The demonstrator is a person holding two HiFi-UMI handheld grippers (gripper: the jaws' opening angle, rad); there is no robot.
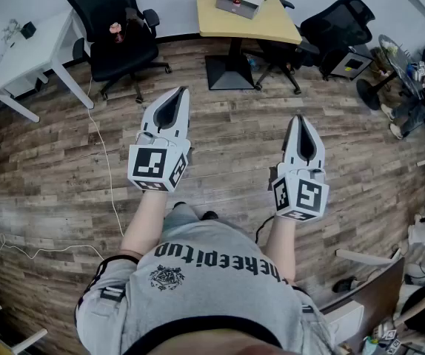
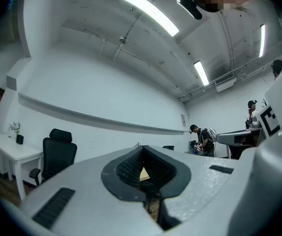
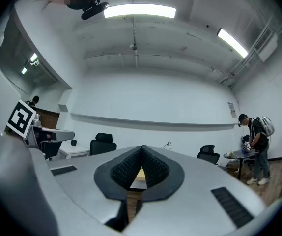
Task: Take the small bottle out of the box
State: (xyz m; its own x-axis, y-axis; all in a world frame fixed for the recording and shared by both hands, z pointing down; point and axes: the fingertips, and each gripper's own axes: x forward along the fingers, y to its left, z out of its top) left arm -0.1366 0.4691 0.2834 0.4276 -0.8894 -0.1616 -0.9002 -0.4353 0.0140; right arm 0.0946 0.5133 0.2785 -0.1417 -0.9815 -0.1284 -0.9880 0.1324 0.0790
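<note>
A flat grey box (image 1: 240, 1) lies on a yellow table (image 1: 272, 24) at the far side of the room, with a small red item on its top; I cannot make out a bottle. My left gripper (image 1: 183, 89) is held out at about waist height over the wooden floor, its jaws shut with nothing between them. My right gripper (image 1: 299, 117) is beside it, also shut and empty. Both point towards the table and are far short of it. The left gripper view shows its tips (image 2: 142, 148) meeting, as does the right gripper view (image 3: 141, 147).
A black office chair (image 1: 116, 32) stands at the left of the yellow table, another (image 1: 331, 28) at its right. A white desk (image 1: 31, 50) is at far left. A white cable (image 1: 105, 161) trails over the floor. A person (image 3: 256, 146) stands at a round table on the right.
</note>
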